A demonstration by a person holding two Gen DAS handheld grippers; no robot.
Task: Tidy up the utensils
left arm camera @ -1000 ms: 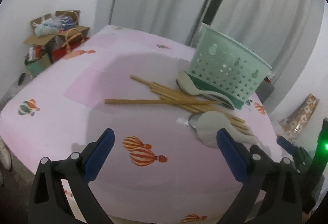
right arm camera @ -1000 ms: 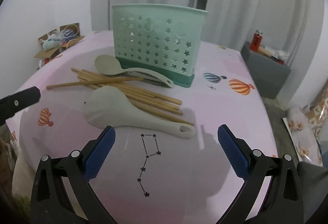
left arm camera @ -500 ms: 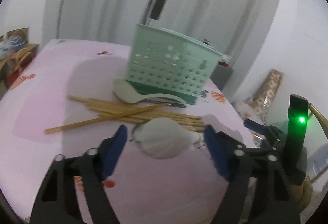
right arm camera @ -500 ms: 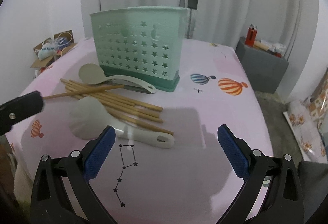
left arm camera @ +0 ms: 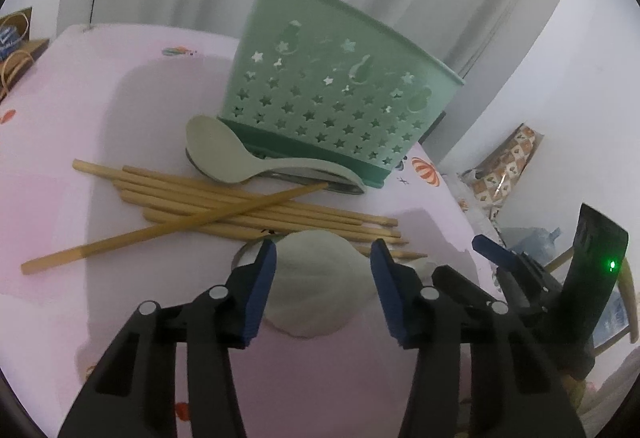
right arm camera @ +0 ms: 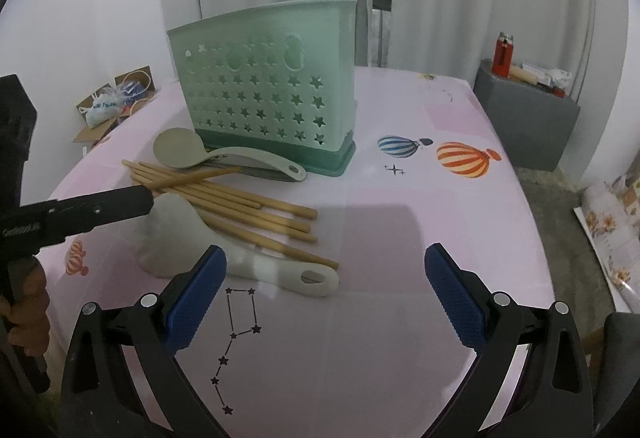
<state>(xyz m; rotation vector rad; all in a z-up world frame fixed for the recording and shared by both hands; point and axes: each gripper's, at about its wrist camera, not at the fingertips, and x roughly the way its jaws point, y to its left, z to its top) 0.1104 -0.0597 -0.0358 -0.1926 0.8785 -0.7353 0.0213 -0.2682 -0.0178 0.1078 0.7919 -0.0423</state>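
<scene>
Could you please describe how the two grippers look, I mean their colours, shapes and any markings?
Both the left gripper and the right gripper have black plastic frames with silver round rivets and two angled fingers bearing textured blue pads. A black box with a green light sits on the right one. No cables are visible.

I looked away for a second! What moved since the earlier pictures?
The left gripper swung in toward the near paddle and narrowed its jaws; its blue fingers now flank the paddle's head, not clearly clamped on it. The right gripper drifted slightly and stayed wide open, holding nothing. The chopsticks, the far spoon and the green holder stayed put.
</scene>
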